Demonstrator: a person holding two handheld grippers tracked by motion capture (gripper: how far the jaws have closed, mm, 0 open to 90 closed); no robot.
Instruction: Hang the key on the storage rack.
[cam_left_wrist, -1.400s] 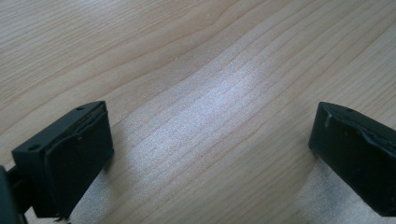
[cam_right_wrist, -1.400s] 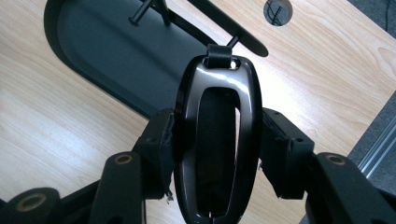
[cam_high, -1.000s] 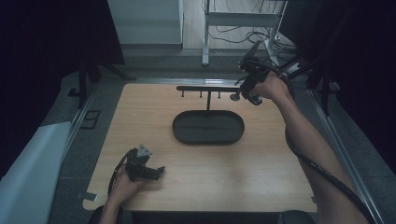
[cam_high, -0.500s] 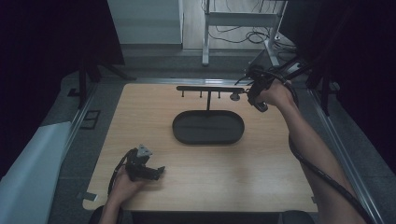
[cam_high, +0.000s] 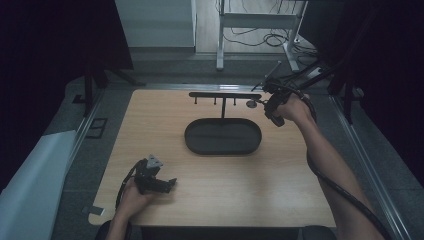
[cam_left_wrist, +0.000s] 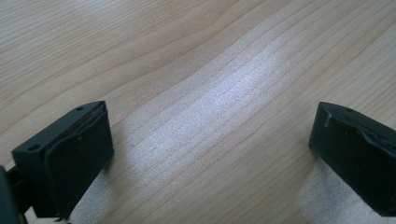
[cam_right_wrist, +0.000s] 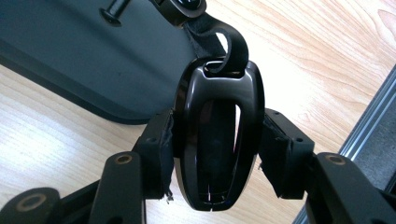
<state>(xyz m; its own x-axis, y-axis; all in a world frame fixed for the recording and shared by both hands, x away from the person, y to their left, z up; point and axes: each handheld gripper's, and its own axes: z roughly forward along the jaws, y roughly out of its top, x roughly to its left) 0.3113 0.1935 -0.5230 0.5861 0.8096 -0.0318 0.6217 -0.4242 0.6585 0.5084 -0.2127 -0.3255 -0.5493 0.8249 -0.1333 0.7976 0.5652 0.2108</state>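
Key fob (cam_right_wrist: 218, 135), glossy black and oval, stands lengthwise between the right gripper's jaws, its long axis running along them and its strap end pointing away from the hand. A black strap (cam_right_wrist: 227, 41) loops through the slot at that far end and leads up to a rounded black piece at the top edge of the right gripper view.

Largest around it is the table (cam_high: 280, 190), pale wood with fine straight grain. On it sits a dark matte oval tray (cam_high: 223, 136) with a low rim, and behind the tray a thin black rack (cam_high: 224, 94) with small pegs.

The right gripper (cam_high: 264, 102) is clamped on the fob's two long sides, held up near the rack's right end. The left gripper (cam_high: 167, 183) rests low at the table's near left, jaws spread wide over bare wood, holding nothing.
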